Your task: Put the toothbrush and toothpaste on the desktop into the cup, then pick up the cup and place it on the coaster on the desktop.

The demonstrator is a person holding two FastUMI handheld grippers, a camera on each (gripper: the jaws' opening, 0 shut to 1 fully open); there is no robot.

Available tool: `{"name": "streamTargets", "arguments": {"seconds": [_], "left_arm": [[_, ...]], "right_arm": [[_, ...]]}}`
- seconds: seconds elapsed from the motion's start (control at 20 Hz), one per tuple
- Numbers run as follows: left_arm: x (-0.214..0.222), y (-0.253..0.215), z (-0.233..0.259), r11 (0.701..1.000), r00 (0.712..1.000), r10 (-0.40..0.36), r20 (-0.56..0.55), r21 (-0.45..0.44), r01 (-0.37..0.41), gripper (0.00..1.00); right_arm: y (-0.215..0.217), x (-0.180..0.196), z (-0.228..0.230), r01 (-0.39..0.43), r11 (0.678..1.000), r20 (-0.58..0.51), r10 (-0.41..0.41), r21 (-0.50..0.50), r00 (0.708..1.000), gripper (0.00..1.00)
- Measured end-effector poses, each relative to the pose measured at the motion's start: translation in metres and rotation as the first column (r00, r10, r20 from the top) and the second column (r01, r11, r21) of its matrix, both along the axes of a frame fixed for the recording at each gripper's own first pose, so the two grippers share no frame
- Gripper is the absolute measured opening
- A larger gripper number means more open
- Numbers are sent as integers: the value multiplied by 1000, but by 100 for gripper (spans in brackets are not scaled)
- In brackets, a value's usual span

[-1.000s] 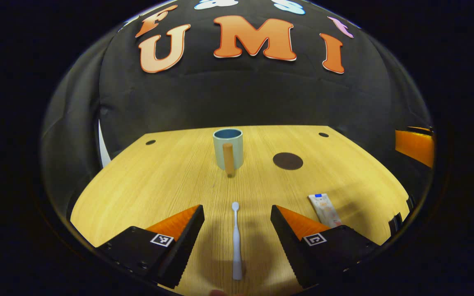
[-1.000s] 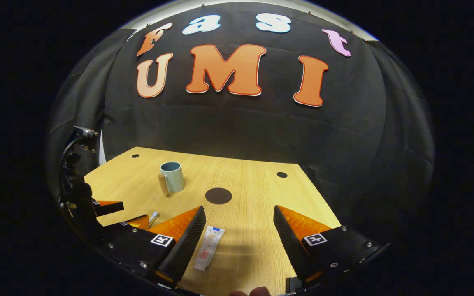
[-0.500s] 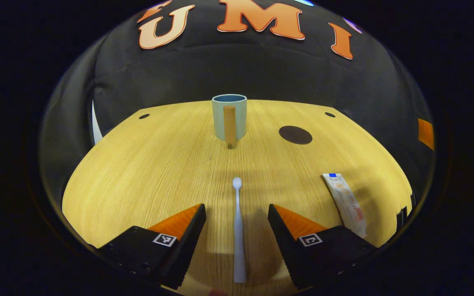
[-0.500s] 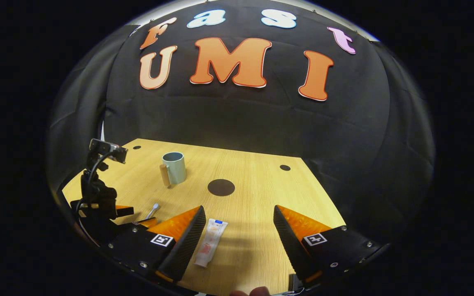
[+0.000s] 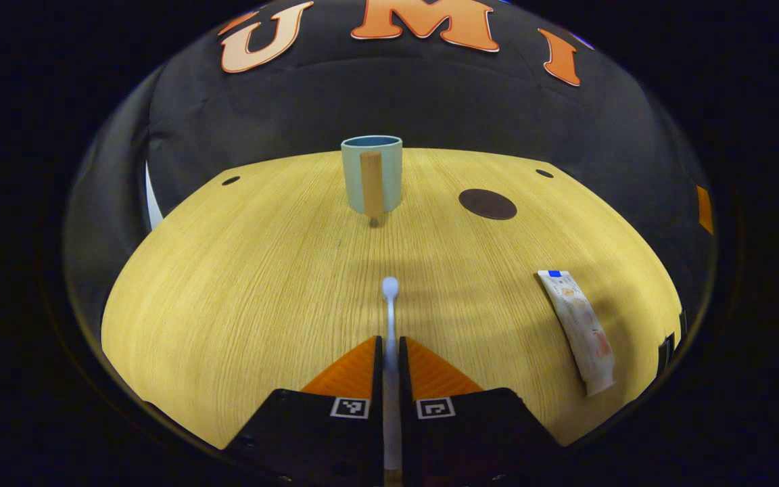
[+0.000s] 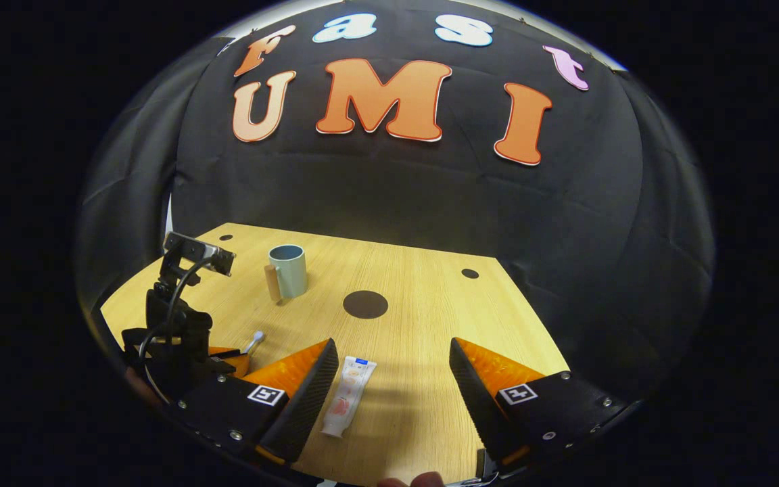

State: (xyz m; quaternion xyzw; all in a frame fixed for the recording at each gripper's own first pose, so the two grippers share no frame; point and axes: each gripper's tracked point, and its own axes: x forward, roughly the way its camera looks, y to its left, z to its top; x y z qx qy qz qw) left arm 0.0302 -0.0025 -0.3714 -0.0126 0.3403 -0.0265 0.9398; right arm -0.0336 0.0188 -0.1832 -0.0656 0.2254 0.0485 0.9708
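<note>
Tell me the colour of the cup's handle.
The cup's handle is light wood-brown against a pale blue-green cup, clearest in the left gripper view.

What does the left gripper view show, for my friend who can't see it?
The left gripper is shut on a white toothbrush lying on the wooden desktop. Beyond stands a cup, a dark round coaster to its right, and a toothpaste tube nearer.

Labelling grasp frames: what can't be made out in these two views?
- Toothbrush handle, left gripper view: hidden between the shut left tongs; its end is cut off at the bottom edge.
- Cup inside, both views: hidden by its own wall.
- Toothpaste print: too small to read.
- Left tongs' fingertips, right gripper view: hidden behind the right tongs.
</note>
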Motion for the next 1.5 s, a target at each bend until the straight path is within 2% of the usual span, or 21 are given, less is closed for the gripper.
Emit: {"name": "streamTargets", "arguments": {"seconds": [0.2,0.45,0.6,0.8,1.2,1.3,1.4,1.5], "left_arm": [[0,2,-1,1000,1000,13,-17,-23,-14,4],[-4,11,16,999,999,26,-19,-47,-27,3],[-1,16,42,997,999,30,24,-68,-28,3],[7,26,78,997,995,26,99,-71,-19,1],[-1,39,124,994,989,36,145,-108,-21,1],[0,45,132,993,987,43,153,-116,-25,1],[0,50,140,993,986,46,161,-119,-27,1],[4,54,145,993,985,46,166,-119,-26,1]], "right_arm": [[3,0,-4,-3,1000,-7,3,-2,1000,99],[14,0,-19,-23,1000,-44,23,7,999,99],[26,-2,-42,-37,999,-115,41,30,992,99],[36,-3,-83,-11,998,-230,24,56,973,99],[53,-8,-149,30,998,-424,-4,55,906,99],[54,-8,-158,43,998,-451,-19,44,892,97],[53,-7,-164,62,997,-474,-33,47,880,91],[53,-3,-167,76,996,-494,-42,48,868,79]]}}
